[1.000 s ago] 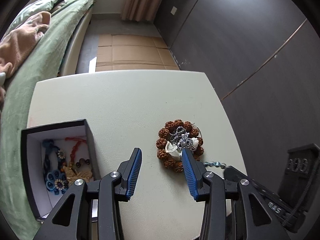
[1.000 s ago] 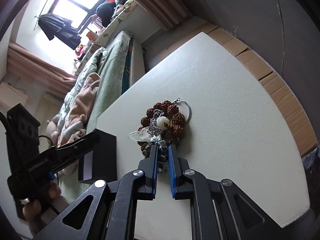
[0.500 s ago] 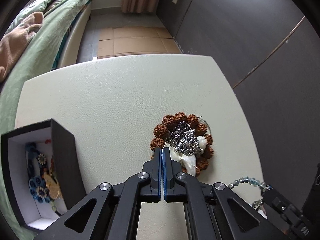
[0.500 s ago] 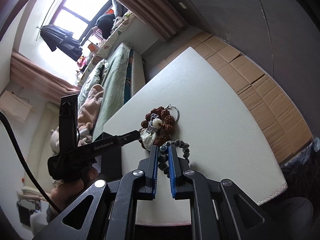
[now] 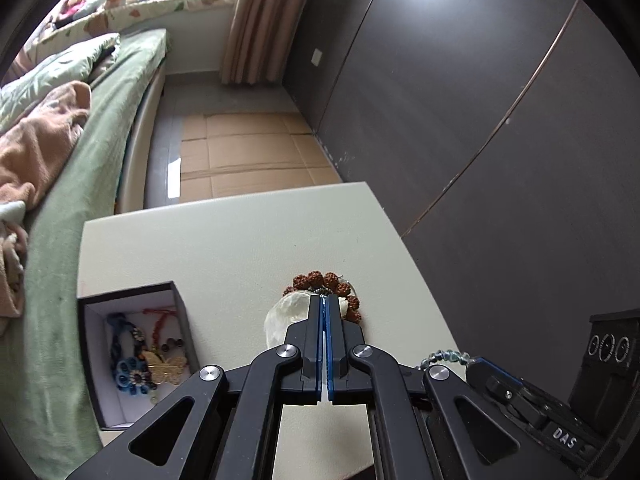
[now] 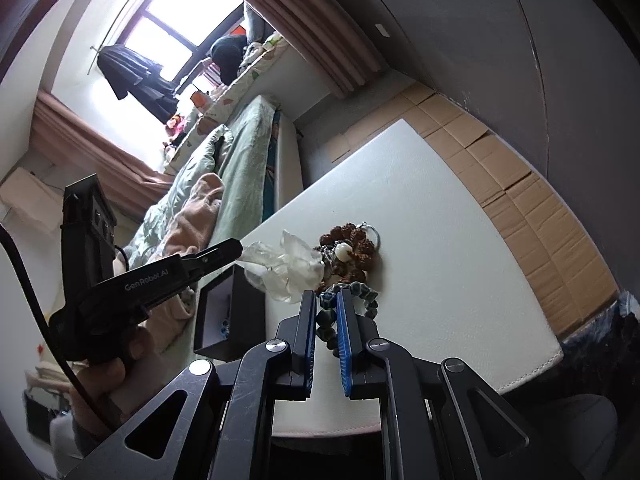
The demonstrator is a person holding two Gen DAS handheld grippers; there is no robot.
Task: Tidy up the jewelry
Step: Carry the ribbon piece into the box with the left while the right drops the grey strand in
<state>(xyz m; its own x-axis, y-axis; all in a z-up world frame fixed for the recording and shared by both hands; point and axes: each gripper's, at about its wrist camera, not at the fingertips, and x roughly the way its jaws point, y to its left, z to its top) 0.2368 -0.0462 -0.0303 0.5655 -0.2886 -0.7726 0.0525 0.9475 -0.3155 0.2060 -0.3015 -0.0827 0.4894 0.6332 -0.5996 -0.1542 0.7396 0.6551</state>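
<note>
Plastic bag (image 6: 286,268) now lifted, pinched by left gripper (image 5: 324,300) | right gripper (image 6: 325,312) clamps bead bracelet (image 6: 352,300)

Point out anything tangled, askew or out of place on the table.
The jewelry pile is snarled: a silver chain lies tangled on the brown bead bracelet. The left gripper lifts a clear plastic bag out of it, while the right gripper holds a grey-green bead bracelet.

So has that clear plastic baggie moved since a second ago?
Yes. The clear plastic bag, pinched by the left gripper, has been lifted off the brown bead bracelet and pulled toward the black box.
</note>
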